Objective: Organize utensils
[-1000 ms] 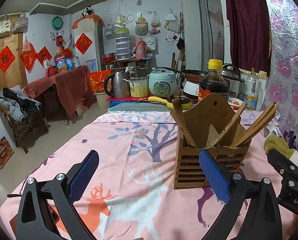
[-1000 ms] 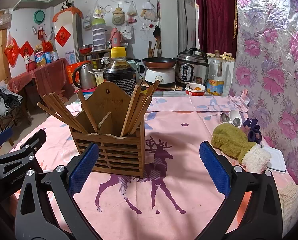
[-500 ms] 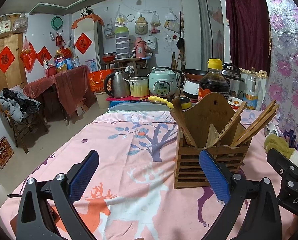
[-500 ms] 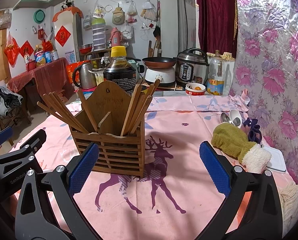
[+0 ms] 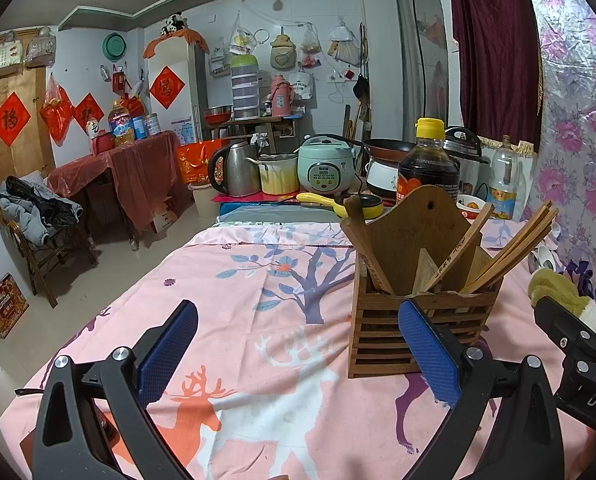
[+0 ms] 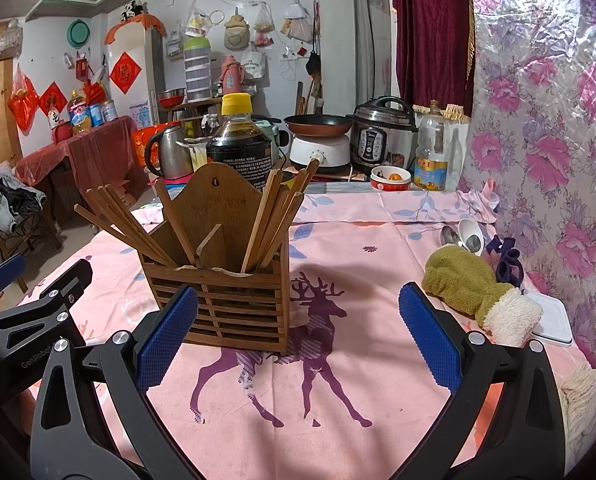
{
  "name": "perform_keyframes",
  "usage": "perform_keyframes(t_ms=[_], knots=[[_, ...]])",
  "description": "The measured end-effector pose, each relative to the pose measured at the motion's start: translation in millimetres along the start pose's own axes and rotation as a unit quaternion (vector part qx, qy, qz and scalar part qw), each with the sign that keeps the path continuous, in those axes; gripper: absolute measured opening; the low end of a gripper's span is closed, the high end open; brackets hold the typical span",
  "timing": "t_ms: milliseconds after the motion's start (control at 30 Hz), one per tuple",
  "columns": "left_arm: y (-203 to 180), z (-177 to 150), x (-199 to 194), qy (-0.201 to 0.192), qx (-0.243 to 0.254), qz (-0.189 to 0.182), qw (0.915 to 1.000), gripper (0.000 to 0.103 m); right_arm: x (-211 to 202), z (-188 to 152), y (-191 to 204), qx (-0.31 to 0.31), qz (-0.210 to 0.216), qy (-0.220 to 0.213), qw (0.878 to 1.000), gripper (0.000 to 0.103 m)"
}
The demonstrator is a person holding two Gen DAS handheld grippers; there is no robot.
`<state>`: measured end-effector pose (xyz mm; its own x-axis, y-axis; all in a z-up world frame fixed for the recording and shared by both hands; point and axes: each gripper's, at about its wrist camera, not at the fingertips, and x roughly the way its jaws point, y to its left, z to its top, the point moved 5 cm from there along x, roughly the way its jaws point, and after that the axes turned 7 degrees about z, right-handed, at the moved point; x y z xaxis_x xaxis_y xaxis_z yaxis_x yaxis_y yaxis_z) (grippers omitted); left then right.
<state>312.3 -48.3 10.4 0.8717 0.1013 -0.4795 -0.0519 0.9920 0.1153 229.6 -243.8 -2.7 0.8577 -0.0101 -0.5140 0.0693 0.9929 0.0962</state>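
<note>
Both tongs sit low over the table, side by side, and both are spread wide with nothing between the blue pads. The left gripper (image 5: 298, 346) points across the pink deer-print tablecloth (image 5: 234, 304), its right pad just in front of the slatted wooden utensil holder (image 5: 417, 312). The right gripper (image 6: 298, 332) faces the same holder (image 6: 226, 300) from the other side, its left pad overlapping the holder's lower front corner in the picture; whether it touches is not clear.

The holder stands upright on the cloth, a tall curved backboard rising behind it. Brown wooden chopsticks (image 6: 274, 220) lean out of it in two bunches, one fanning left, one right, split by a divider.

Behind the table, a dark soy-sauce bottle with a yellow cap (image 6: 238, 140), a steel kettle (image 5: 234, 168), a pale green rice cooker (image 5: 325, 164) and a black pressure cooker (image 6: 381, 136) crowd the far end. Red paper squares hang on the white tiled wall.

The right wrist view alone shows the olive green mitt with a cream cuff (image 6: 473, 288) in full, lying well right of the holder, with two spoons (image 6: 463, 234) beyond it by the floral wall covering. The left wrist view alone shows a wooden chair piled with grey clothes (image 5: 34, 212) on the floor.
</note>
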Motion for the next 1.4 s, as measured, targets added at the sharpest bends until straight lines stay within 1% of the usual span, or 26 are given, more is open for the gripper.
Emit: perform_keyframes(t_ms=[1400], knots=[[-1.2, -3.2, -1.1, 0.000, 0.003, -0.003, 1.0000, 0.098, -0.2, -0.7, 0.0, 0.000, -0.001, 0.000, 1.000, 0.097]])
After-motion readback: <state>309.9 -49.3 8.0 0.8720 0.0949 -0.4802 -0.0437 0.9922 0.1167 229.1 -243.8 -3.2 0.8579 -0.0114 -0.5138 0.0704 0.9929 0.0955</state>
